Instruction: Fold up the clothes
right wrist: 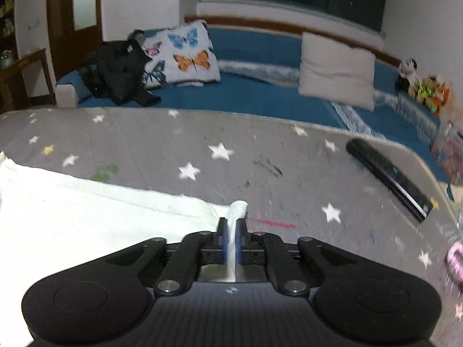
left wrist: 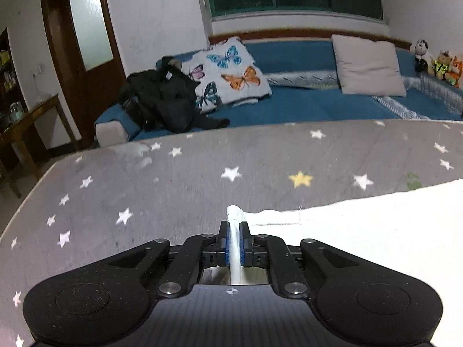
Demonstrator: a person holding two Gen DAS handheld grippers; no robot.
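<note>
i have the white garment [left wrist: 361, 231] lying on the table [left wrist: 173, 179], which is covered in a grey cloth with stars. my left gripper [left wrist: 234, 227] is clamped on a bunched corner of the garment, a little nub of white poking out past the blue pads, and the rest of the fabric spreads away to the right of that gripper. my right gripper [right wrist: 231, 224] is pinched on the opposite corner in the same way, with the garment [right wrist: 86, 214] running off to its left (so the cloth spans between the two).

only the right view shows the black remote control [right wrist: 387, 176] lying on the table, well apart from the garment on its far right side, and something pink [right wrist: 455, 257] at the table's right edge, too blurred to name. only the left view shows the wooden door [left wrist: 84, 46] and a side table [left wrist: 31, 124] far left of the garment.

beyond the table both views show the blue sofa [left wrist: 303, 104] with a butterfly pillow [left wrist: 231, 72], a black bag [left wrist: 162, 98] and a plain pillow [left wrist: 367, 63].
</note>
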